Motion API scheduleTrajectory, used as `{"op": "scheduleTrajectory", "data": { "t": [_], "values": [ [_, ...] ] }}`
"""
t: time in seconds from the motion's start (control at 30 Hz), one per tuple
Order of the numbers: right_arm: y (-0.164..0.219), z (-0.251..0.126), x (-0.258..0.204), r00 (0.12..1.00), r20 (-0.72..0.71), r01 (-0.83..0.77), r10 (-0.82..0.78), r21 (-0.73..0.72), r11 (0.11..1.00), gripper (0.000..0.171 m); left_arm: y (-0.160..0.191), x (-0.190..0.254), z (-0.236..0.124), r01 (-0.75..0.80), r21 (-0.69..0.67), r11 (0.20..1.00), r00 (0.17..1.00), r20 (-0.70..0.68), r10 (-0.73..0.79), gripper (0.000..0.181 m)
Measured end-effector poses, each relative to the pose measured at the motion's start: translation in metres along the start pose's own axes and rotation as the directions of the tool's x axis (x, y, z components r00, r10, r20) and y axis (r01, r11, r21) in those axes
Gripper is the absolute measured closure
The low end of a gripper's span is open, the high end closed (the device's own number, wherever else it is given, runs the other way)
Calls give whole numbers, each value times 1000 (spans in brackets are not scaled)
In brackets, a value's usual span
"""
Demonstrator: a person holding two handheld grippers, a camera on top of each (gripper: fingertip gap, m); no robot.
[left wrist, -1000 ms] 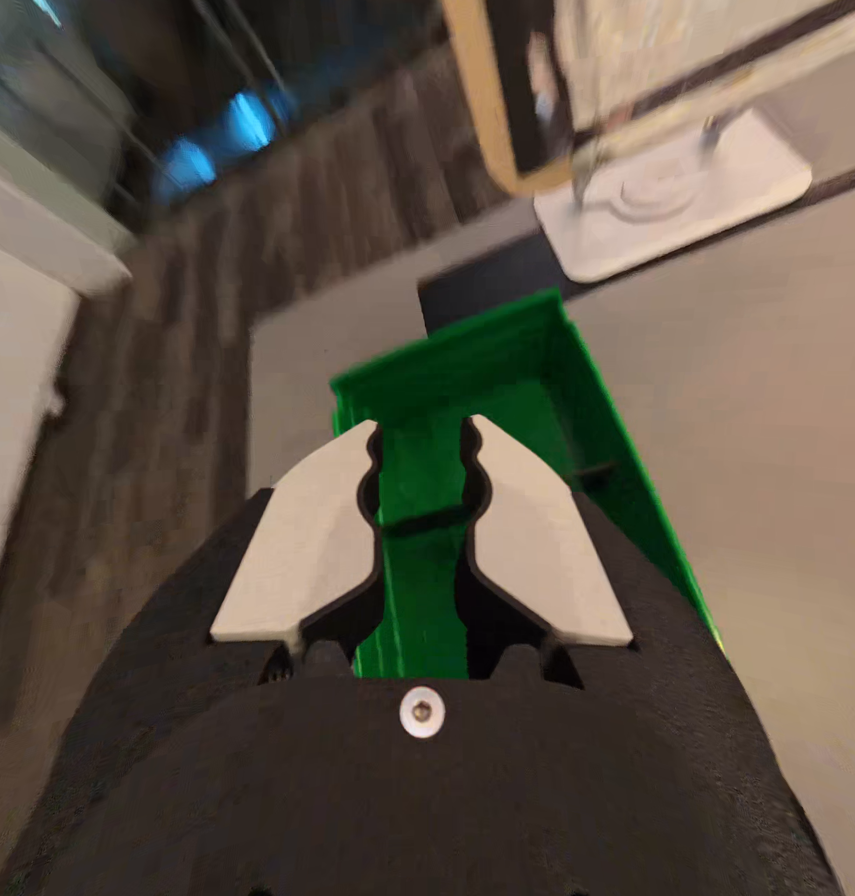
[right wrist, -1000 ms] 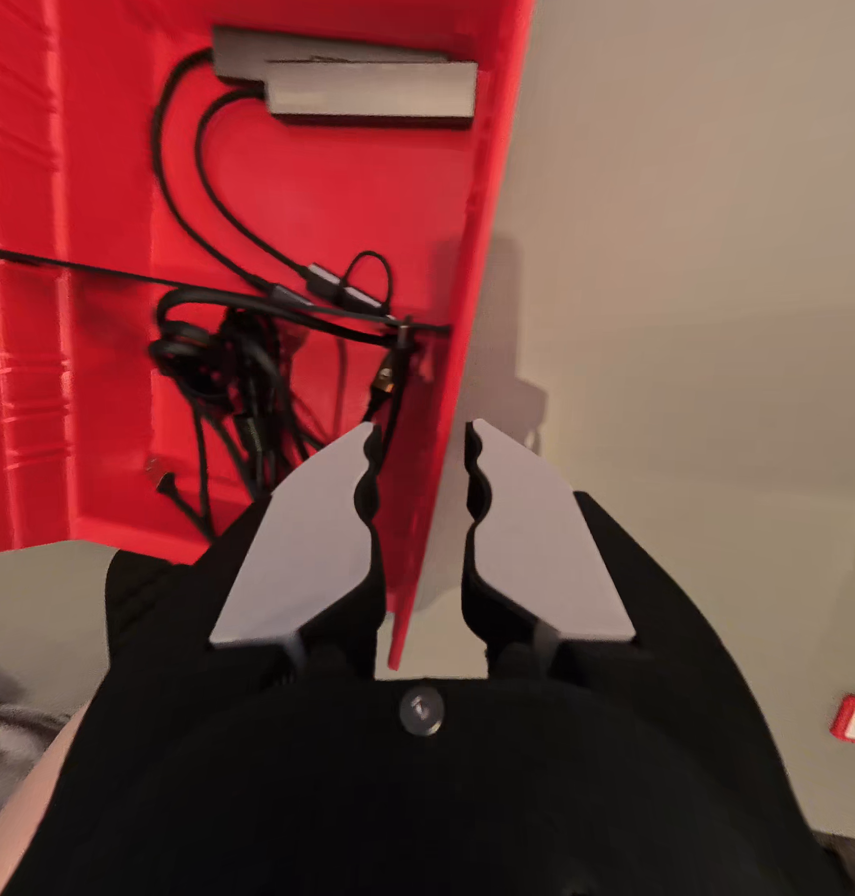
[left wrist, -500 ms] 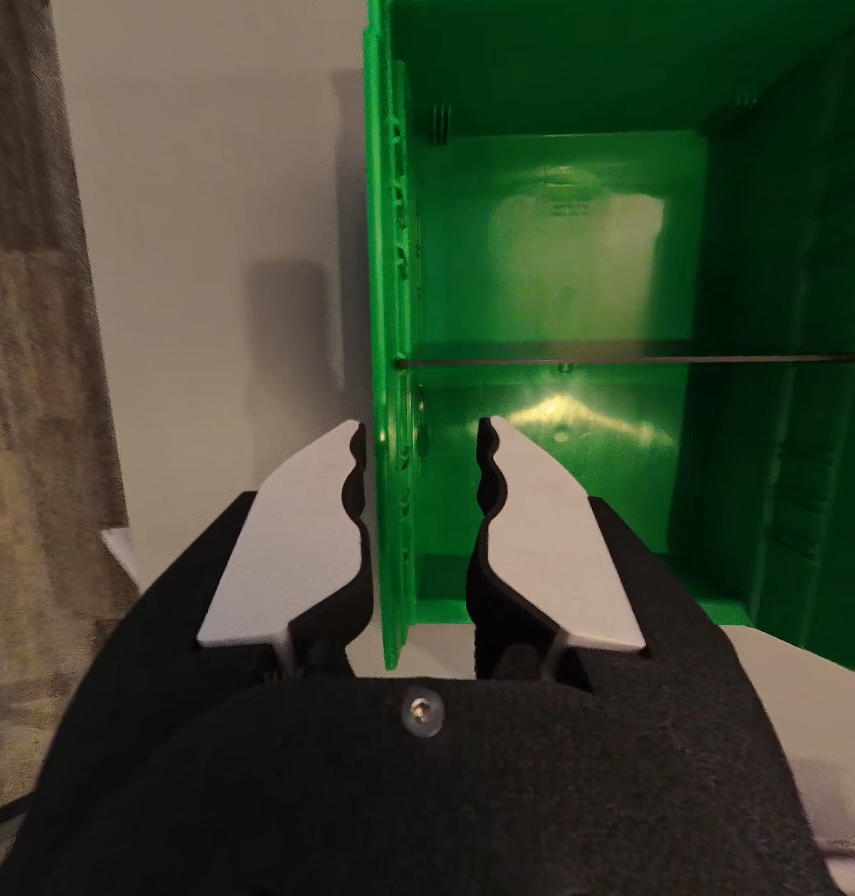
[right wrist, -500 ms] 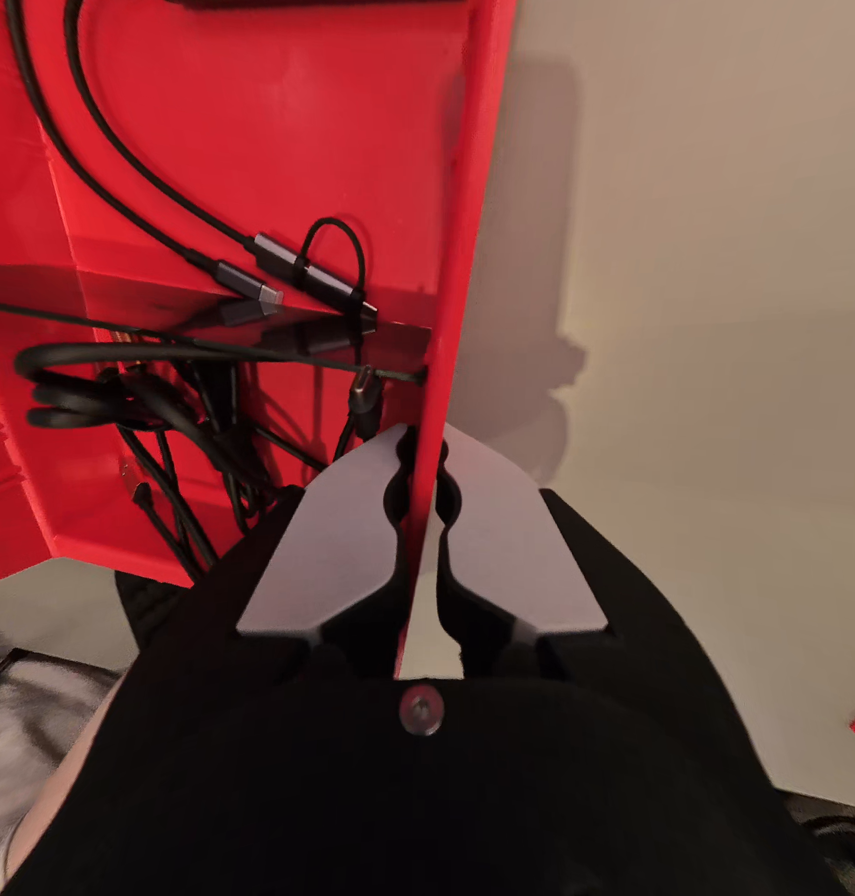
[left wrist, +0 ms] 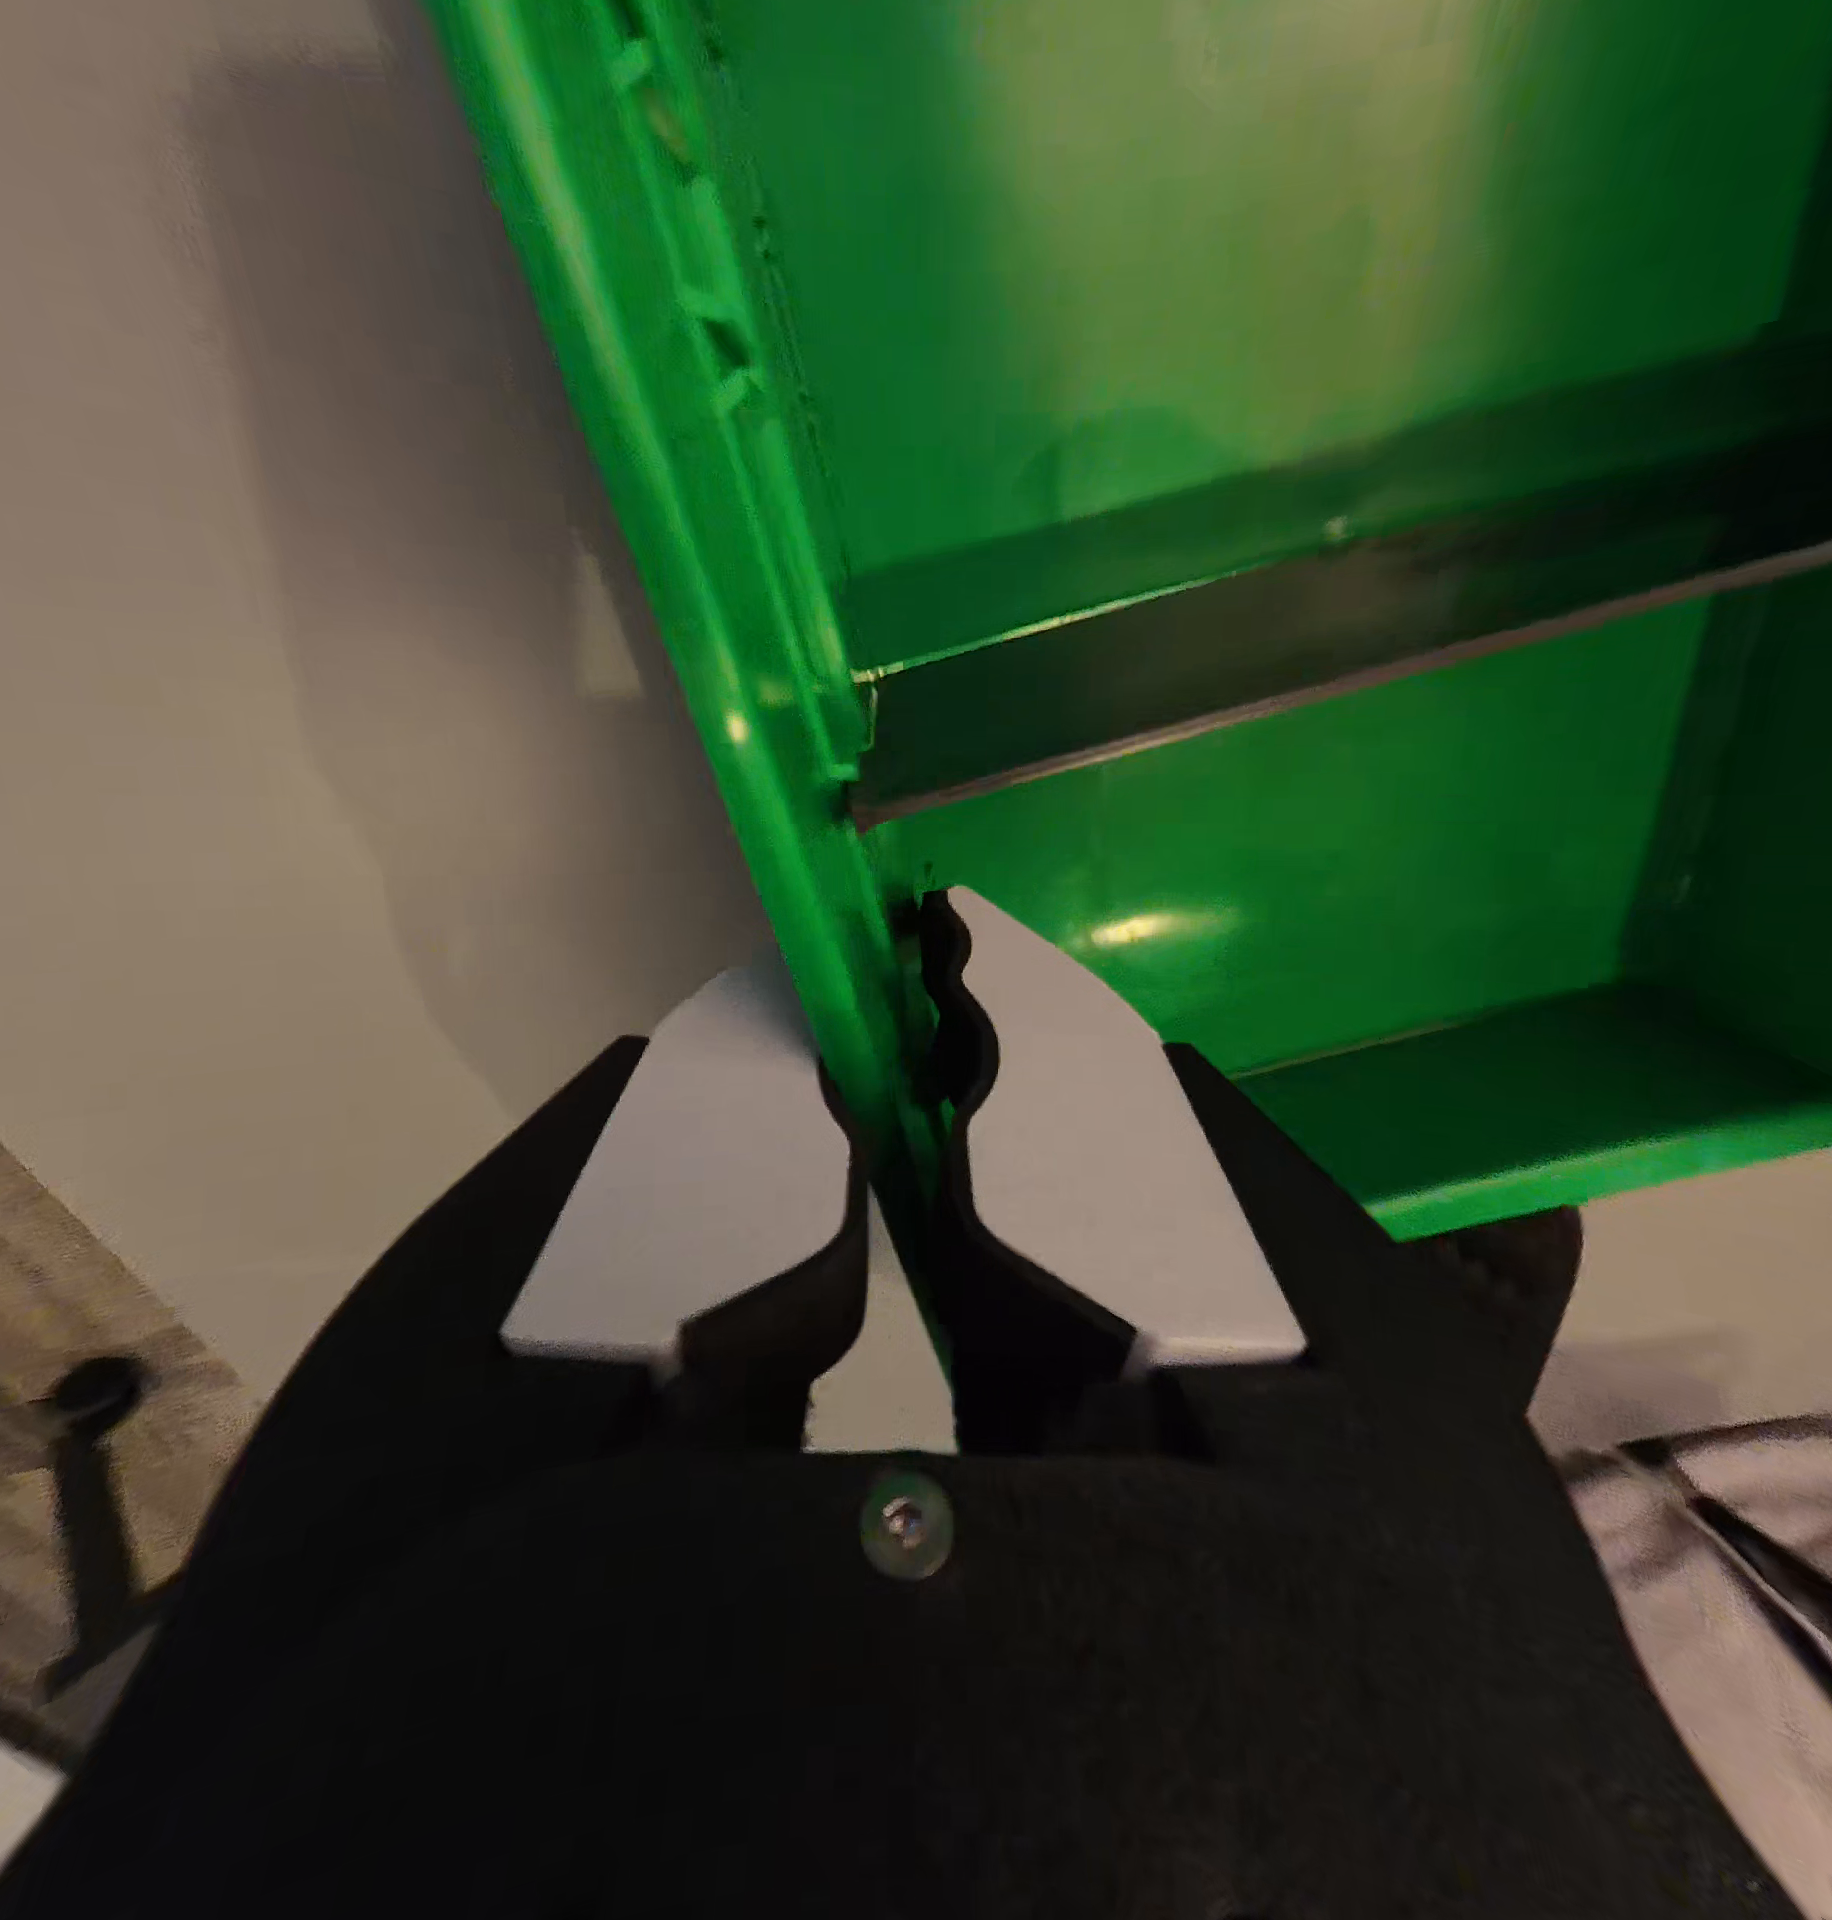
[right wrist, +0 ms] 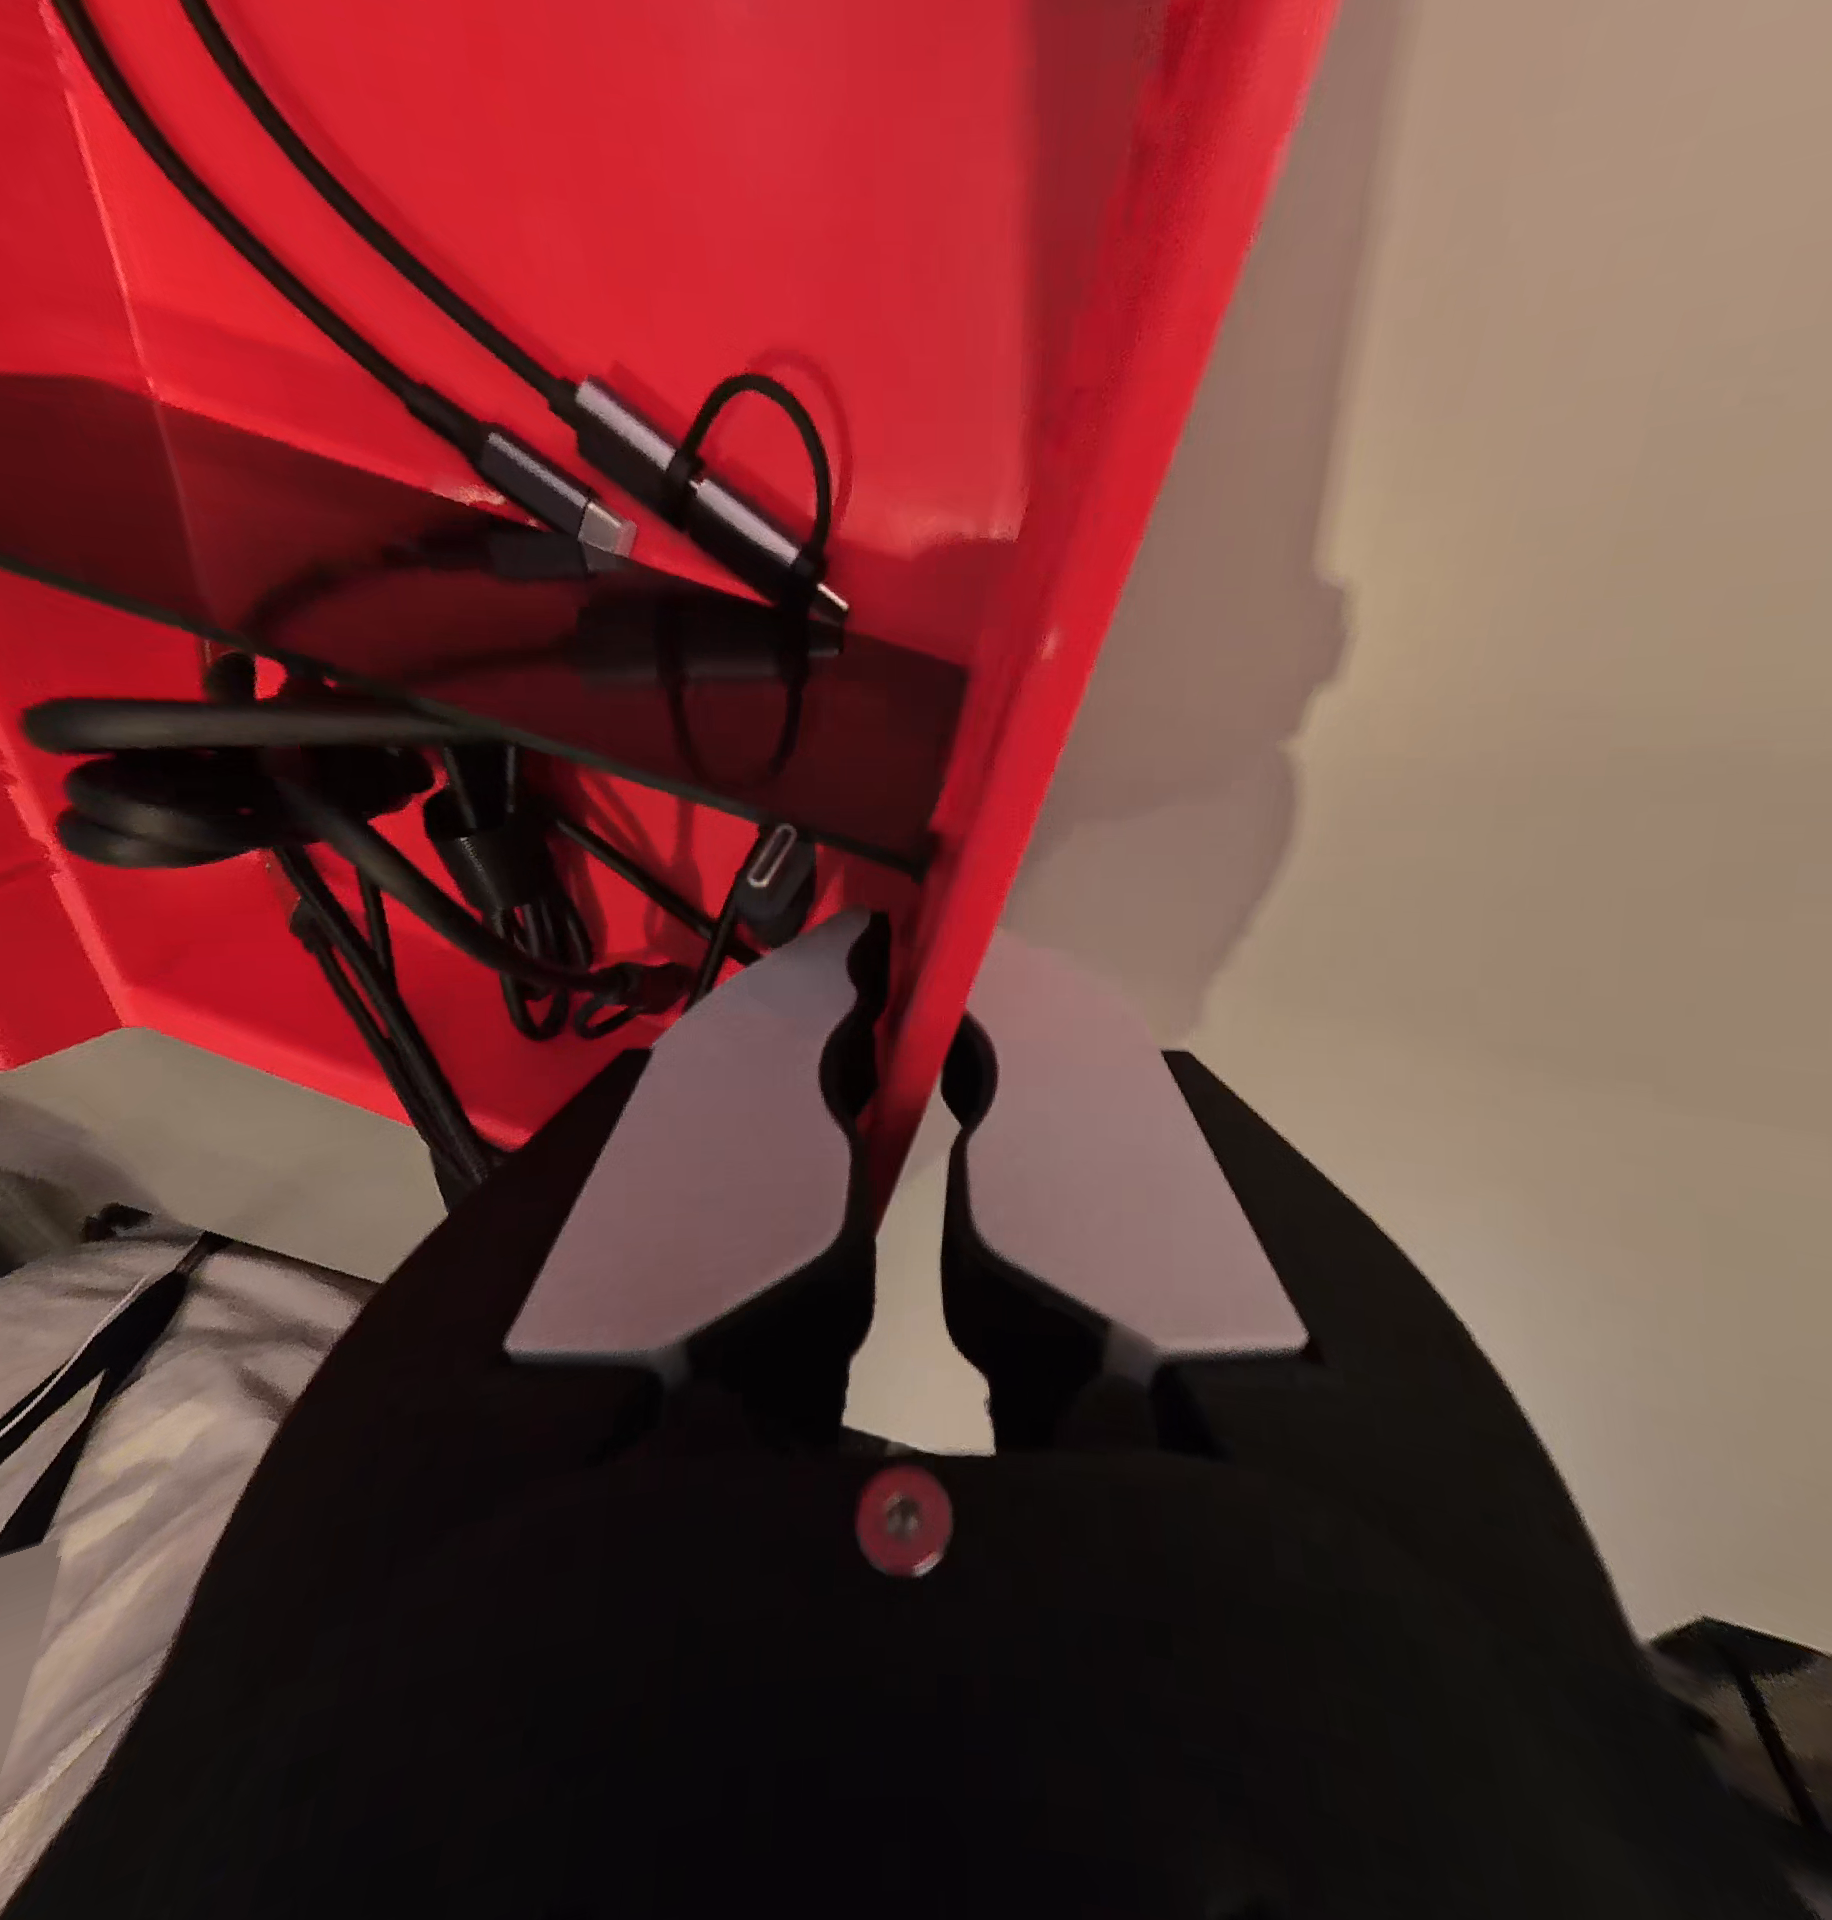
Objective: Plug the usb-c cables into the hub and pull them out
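Observation:
In the left wrist view my left gripper (left wrist: 870, 997) is shut on the left wall of an empty green bin (left wrist: 683, 436), one finger inside and one outside. In the right wrist view my right gripper (right wrist: 922, 977) is shut on the right wall of a red bin (right wrist: 1088, 540). The red bin holds black usb-c cables: two with grey plugs (right wrist: 569, 499) in the far compartment, and a tangled bundle (right wrist: 392, 821) with a loose usb-c plug (right wrist: 772, 868) just ahead of my left fingertip. The hub is out of view.
A dark divider crosses each bin: the green one (left wrist: 1307, 665) and the red one (right wrist: 683, 675). Both bins stand on a beige table (right wrist: 1566, 727). Grey fabric (right wrist: 112, 1382) lies at the near edge. Wood floor (left wrist: 50, 1299) shows at the left. About 65 cm separates my left fingertips from my right.
My left gripper closed on the green bin's left wall, and the bin now looks tilted. My right gripper stays clamped on the red bin's wall, and the view has shifted closer to the cables.

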State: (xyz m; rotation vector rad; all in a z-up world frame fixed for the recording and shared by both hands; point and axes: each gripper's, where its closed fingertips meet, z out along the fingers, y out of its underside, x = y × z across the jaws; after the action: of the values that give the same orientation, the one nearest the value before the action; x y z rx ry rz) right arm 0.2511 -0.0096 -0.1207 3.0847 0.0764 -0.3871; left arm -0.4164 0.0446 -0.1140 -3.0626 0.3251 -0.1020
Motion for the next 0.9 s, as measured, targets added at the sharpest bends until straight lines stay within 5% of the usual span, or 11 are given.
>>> {"op": "scheduleTrajectory", "data": {
  "t": [0.33, 0.7, 0.9],
  "values": [
    [-14, 11, -48, 989, -63, 121, -130, -132, 984, 163, -16, 87, 8, -113, -137, 984, 993, -57, 106, 175],
    [-28, 20, -91, 957, -101, 246, -272, -217, 945, 156, 2, 111, 9, -49, -193, 980, 987, -159, 18, 176],
    [-34, 18, -105, 961, -72, 250, -266, -181, 951, 149, 15, 112, 4, -59, -268, 962, 988, -155, 17, 160]
  ]
}}
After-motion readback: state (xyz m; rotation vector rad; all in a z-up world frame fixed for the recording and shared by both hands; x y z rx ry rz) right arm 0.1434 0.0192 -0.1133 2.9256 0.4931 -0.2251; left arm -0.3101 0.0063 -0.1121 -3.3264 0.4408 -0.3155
